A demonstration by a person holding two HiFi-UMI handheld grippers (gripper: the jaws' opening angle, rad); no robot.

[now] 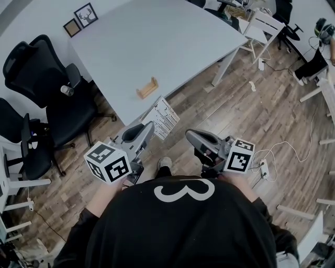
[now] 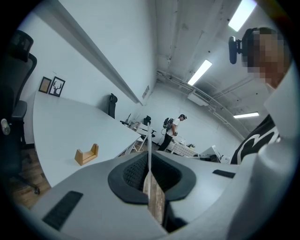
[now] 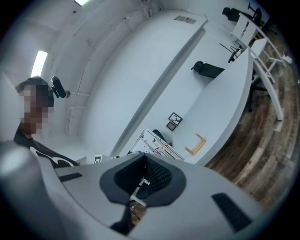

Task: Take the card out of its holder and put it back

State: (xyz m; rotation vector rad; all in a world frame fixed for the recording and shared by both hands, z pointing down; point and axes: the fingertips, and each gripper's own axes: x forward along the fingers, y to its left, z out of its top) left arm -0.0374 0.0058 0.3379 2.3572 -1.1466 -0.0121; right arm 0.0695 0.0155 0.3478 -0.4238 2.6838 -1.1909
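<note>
A small wooden card holder (image 1: 147, 88) stands empty near the front edge of the large white table (image 1: 172, 36). My left gripper (image 1: 149, 127) is shut on the white printed card (image 1: 163, 118), which hangs over the wooden floor just off the table's edge. In the left gripper view the card (image 2: 149, 140) shows edge-on between the closed pads, with the holder (image 2: 86, 154) ahead to the left. My right gripper (image 1: 189, 134) is beside it to the right, shut with nothing in it. From the right gripper view (image 3: 143, 163) I see the card (image 3: 157, 143) and the holder (image 3: 197, 144).
Black office chairs (image 1: 47, 84) stand left of the table. Two framed pictures (image 1: 85, 14) lean at its far corner. White desks and chairs (image 1: 264, 23) fill the far right. A power strip and cable (image 1: 264, 167) lie on the floor at right. A person (image 2: 174, 129) stands far off.
</note>
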